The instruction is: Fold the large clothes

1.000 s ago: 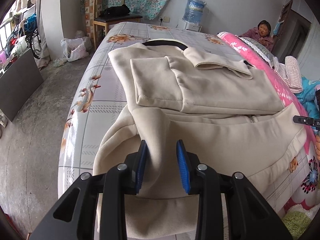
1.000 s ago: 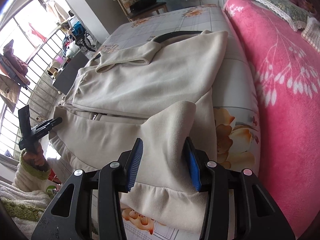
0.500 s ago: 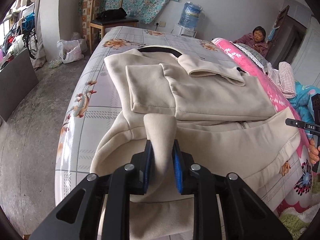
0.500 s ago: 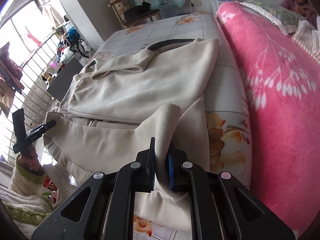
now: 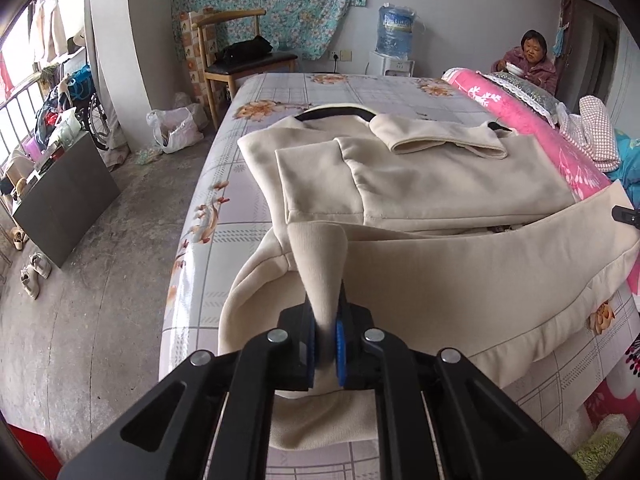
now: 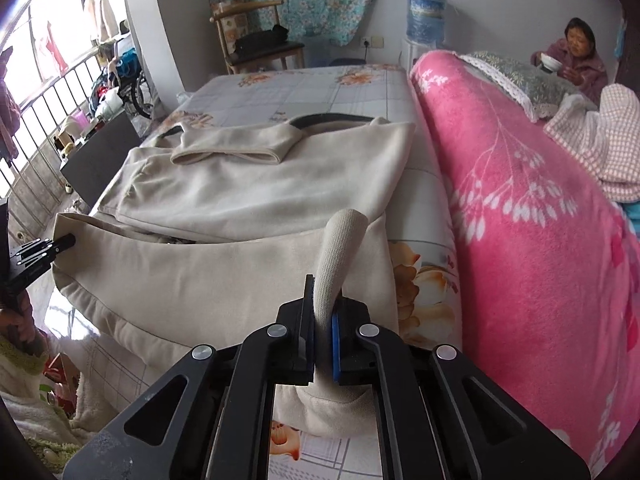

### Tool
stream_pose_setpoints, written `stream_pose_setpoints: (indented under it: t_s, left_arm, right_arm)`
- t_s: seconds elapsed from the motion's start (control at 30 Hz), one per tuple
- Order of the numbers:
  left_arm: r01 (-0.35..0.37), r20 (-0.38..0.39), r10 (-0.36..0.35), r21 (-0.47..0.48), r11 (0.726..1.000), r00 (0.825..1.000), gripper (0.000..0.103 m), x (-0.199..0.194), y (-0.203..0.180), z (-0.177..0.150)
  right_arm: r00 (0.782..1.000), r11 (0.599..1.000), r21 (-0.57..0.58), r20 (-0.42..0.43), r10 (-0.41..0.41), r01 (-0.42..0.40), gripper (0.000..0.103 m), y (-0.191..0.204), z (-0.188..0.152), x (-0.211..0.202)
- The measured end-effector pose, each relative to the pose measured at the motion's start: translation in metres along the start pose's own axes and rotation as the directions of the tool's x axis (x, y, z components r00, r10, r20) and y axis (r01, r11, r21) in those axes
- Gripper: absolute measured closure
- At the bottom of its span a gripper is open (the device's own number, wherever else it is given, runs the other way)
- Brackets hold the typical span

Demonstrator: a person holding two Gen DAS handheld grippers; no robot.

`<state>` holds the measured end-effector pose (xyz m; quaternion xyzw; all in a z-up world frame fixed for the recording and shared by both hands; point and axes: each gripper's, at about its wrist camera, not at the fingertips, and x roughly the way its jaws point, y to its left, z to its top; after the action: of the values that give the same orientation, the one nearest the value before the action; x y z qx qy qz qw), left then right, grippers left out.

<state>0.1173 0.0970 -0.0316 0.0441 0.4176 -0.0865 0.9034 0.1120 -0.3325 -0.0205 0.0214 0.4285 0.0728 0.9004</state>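
Fingers [image 5: 343,340] of both grippers pinch the cream garment's [image 5: 440,280] hem tight.

Hem of cream fleece jacket [image 5: 420,264] hidden behind black gripper frames, both views. Pink floral blanket [image 6: 540,240] cut off at right edge. Blue water-jug [image 5: 395,34] label too blurred to read.

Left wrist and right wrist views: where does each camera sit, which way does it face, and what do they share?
Left wrist: on the left gripper, looking down along it across the bed; shut on the jacket hem.
Right wrist: on the right gripper, facing likewise, shut on the hem; the left gripper and gloved hand show at the left edge.
Shared: jacket, chair, pink blanket.
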Motion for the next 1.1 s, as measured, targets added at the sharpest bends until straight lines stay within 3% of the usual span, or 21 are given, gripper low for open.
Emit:
stream_pose_setpoints:
  t_s: [0.27,0.53,0.87,1.1]
  left_arm:
    - [-0.052,0.011,0.052,-0.006,0.999,0.999,0.096,-0.009,-0.003,0.007]
    - [-0.183,-0.032,0.185,0.073,0.980,0.982,0.096,0.022,-0.025,0.007]
    - [-0.219,-0.076,0.223,0.055,0.974,0.972,0.096,0.033,-0.029,0.006]
    - [-0.205,-0.087,0.207,0.037,0.978,0.974,0.096,0.034,-0.026,0.006]
  right_arm:
    - [0.997,1.000,-0.014,0.073,-0.005,0.006,0.099,0.010,0.004,-0.011]
    - [0.996,0.993,-0.080,0.015,-0.091,0.092,0.098,0.020,-0.001,0.014]
    - [0.992,0.991,-0.064,-0.033,-0.122,0.120,0.095,0.018,-0.006,0.023]
    - [0.988,0.989,-0.061,-0.062,-0.140,0.136,0.095,0.018,-0.005,0.029]
